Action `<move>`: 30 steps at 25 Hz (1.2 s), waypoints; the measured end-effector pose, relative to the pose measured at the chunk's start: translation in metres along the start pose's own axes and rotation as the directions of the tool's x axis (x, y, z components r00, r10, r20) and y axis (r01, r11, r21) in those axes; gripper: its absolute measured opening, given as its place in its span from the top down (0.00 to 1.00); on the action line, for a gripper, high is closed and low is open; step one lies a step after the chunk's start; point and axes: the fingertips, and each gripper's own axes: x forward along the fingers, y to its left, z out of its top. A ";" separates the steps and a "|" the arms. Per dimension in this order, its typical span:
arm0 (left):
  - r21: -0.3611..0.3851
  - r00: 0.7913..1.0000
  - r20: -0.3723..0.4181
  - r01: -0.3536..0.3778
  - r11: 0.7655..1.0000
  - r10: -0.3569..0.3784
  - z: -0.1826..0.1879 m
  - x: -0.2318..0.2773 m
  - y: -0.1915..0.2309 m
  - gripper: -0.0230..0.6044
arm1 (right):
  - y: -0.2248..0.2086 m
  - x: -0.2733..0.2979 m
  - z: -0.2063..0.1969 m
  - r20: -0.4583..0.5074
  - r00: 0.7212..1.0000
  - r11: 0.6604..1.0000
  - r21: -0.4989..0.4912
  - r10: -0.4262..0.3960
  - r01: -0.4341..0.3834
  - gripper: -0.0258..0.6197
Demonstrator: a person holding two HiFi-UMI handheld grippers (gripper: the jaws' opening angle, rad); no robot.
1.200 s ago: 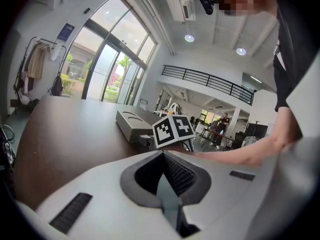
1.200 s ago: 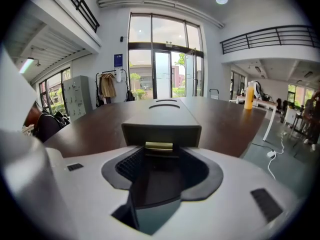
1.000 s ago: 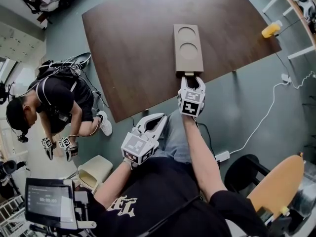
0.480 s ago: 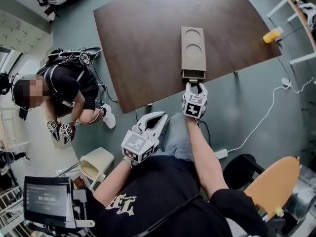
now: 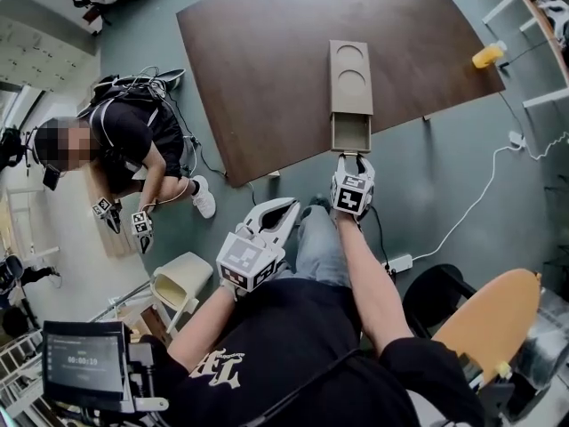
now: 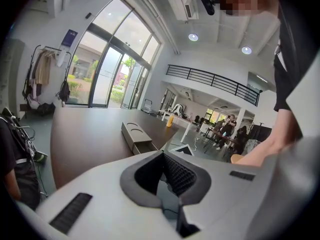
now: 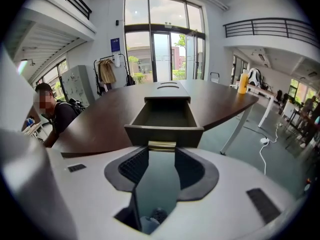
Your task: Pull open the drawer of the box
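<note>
The right gripper point(image 5: 353, 159) pinches the brass handle point(image 7: 161, 145) of the drawer point(image 5: 350, 133), which juts from the box point(image 5: 350, 74) toward 6 o'clock. At the right gripper's 8 o'clock, the left gripper point(image 5: 286, 208) has its jaws pressed together, empty.

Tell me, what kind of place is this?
Probably a big, bright robotics lab or workshop hall: tall glass doors, a black-railed upper balcony, and a crouching person in black holding small marker-cube tools beside the dark brown wooden table.
</note>
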 end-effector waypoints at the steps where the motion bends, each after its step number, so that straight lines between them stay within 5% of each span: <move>1: -0.001 1.000 -0.004 0.000 1.000 0.000 0.001 -0.003 -0.002 0.95 | 0.000 -0.003 -0.005 -0.009 1.000 1.000 0.002 0.000 0.001 0.72; 12: -0.012 1.000 -0.017 0.005 1.000 -0.005 -0.003 -0.042 -0.018 0.95 | 0.007 -0.033 -0.047 -0.089 0.996 1.000 0.002 0.009 -0.009 0.72; 16: -0.020 1.000 -0.005 -0.005 1.000 0.005 -0.007 -0.060 -0.025 0.95 | 0.008 -0.042 -0.062 -0.139 0.990 0.999 0.013 0.032 -0.030 0.65; 25: -0.015 0.997 0.064 -0.048 0.999 0.049 -0.023 -0.160 -0.038 0.95 | 0.052 -0.162 -0.090 -0.074 0.996 0.999 0.014 0.042 -0.041 0.65; 30: -0.017 0.996 0.070 -0.054 0.998 0.055 -0.040 -0.176 -0.034 0.95 | 0.073 -0.201 -0.089 0.019 0.997 0.997 0.022 0.070 -0.071 0.96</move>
